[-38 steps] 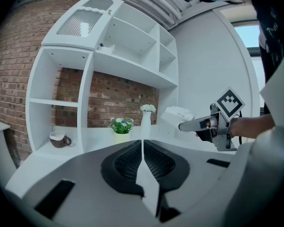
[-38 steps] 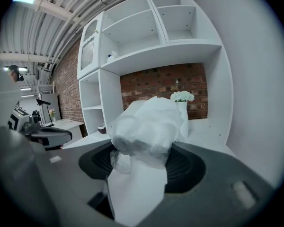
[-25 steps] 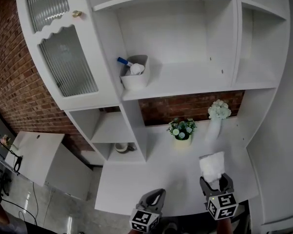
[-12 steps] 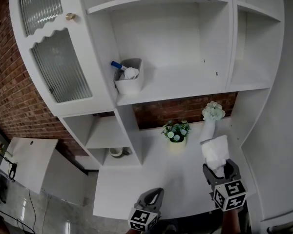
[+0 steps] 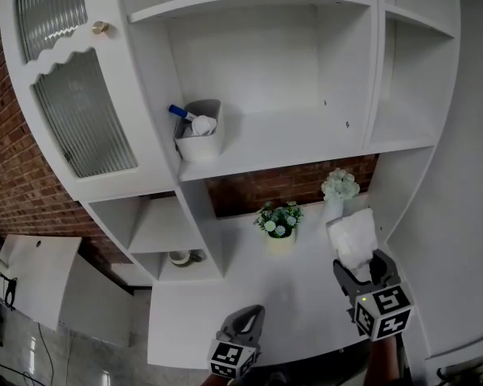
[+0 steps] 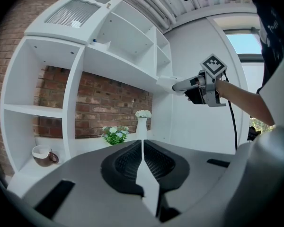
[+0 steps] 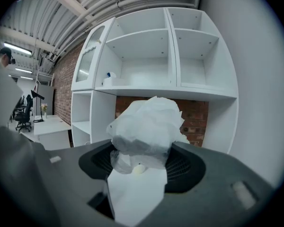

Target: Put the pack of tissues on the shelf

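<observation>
Behind the white shelving (image 5: 165,63) runs a red brick wall (image 5: 298,177); our right gripper (image 5: 359,268) is clamped on the pack of tissues (image 5: 354,236), which sticks up from its jaws at 4 o'clock, in the air over the counter (image 5: 249,280), while our left gripper (image 5: 249,316) hangs at 6 o'clock, jaws pressed together on nothing. To do this lift well, we judge, we should grip the soft wrapper firmly, carry it toward 12 o'clock over the lip of the shelf (image 5: 290,139), clear of the white bin (image 5: 200,143) at 10 o'clock, and release only once it rests flat.
</observation>
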Tool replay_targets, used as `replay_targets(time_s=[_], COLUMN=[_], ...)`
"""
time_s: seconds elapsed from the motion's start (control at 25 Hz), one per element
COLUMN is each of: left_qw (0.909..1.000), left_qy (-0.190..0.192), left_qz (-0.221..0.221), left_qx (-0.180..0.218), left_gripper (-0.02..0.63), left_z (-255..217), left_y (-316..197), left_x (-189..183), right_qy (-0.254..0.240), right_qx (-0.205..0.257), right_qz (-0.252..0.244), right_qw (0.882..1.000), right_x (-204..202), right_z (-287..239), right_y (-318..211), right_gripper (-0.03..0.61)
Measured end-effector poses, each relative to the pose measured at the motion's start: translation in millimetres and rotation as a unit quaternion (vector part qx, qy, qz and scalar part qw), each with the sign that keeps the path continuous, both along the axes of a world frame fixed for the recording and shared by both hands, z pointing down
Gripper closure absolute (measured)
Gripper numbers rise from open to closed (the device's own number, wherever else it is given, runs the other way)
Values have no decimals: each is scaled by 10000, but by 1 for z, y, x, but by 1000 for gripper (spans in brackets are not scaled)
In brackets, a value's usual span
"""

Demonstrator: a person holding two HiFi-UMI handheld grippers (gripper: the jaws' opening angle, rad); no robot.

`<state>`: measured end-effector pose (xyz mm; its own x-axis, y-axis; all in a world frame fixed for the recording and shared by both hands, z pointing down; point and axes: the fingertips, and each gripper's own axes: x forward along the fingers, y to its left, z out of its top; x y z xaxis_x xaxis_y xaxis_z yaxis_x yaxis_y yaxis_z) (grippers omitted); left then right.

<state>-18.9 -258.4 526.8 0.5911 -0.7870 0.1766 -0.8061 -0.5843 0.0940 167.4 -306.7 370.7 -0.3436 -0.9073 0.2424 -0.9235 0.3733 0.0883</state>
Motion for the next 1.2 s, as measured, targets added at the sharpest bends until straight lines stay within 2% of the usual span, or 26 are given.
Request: replay_targets(time_s=[0.4,0.56,0.76,0.92,1.2], left_qw=[9997,9998,9996,9995,9998], left_qy=[-125,-113,-109,-102,29], left_qz=[132,106,147,167,194], left_qx=[139,92,193,237,68], left_gripper=[595,595,595,595,595], left_z=[-4,-7,-11,-9,-6], left_y=[-7,-10,-15,-17,-19], left_x=[-2,-9,-10,-12,-18], right_qy=[349,242,86,245,444], right_qx=[373,463,494,530,508], right_qz=[-49,-136,-101,-248,-449], right_qw=[9987,9985,9987,9980,9967], right_x=[-9,-11,-7,-12,-15], right_z=[-41,-60,-79,-93,-114], right_y=[-16,-23,-36,-43,-56], right_gripper=[299,299,299,299,299])
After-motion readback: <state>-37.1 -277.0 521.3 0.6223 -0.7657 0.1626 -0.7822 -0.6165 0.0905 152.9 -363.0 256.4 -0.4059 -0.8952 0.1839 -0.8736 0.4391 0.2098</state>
